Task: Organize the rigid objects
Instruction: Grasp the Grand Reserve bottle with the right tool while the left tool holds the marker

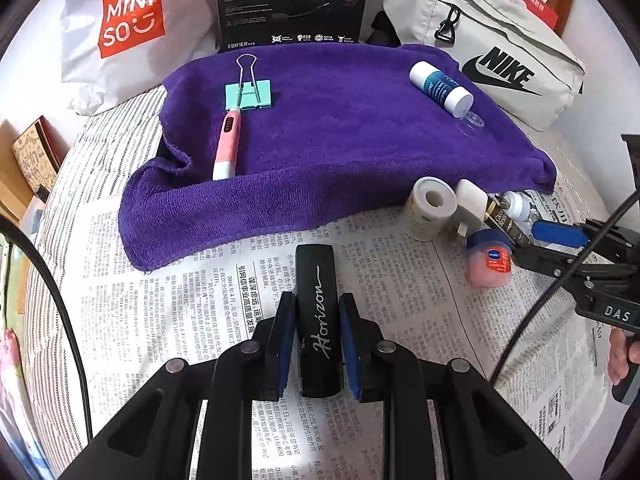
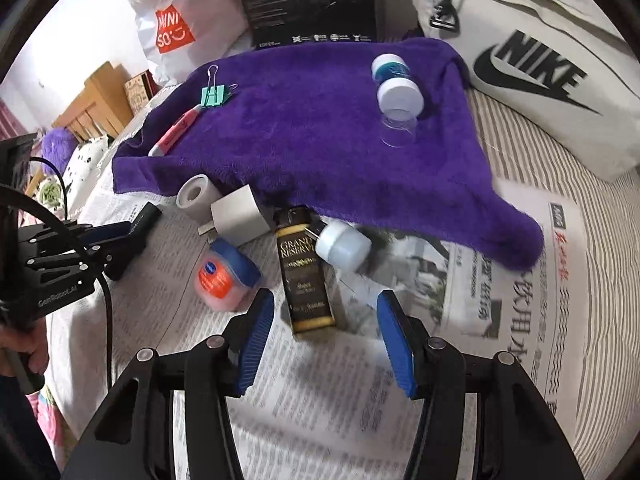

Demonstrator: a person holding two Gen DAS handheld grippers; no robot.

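Here, a striped bed surface (image 1: 104, 128) spread with newspaper (image 1: 224, 280), and over its far half a purple towel (image 1: 340, 128). Behind the towel, a white Nike bag (image 1: 500, 40), a white Miniso bag (image 1: 132, 20) and a black Edifier box (image 1: 292, 0). On the towel: pink thermometer-like pen (image 1: 227, 144) touching a mint binder clip (image 1: 248, 94) at left, white-and-blue bottle (image 1: 440, 86) lying at right. On the newspaper just beside the towel's near edge: tape roll (image 1: 430, 208), white plug adapter (image 2: 238, 216), black-and-gold Grand Reserve box (image 2: 306, 276), small white-capped bottle (image 2: 340, 244), pink jar with blue lid (image 2: 226, 276). Left gripper (image 1: 318, 340) clamped narrowly on a black Horizon case (image 1: 318, 312), above the newspaper. Right gripper (image 2: 326, 340) partly open and empty, just short of the Grand Reserve box, touching nothing.
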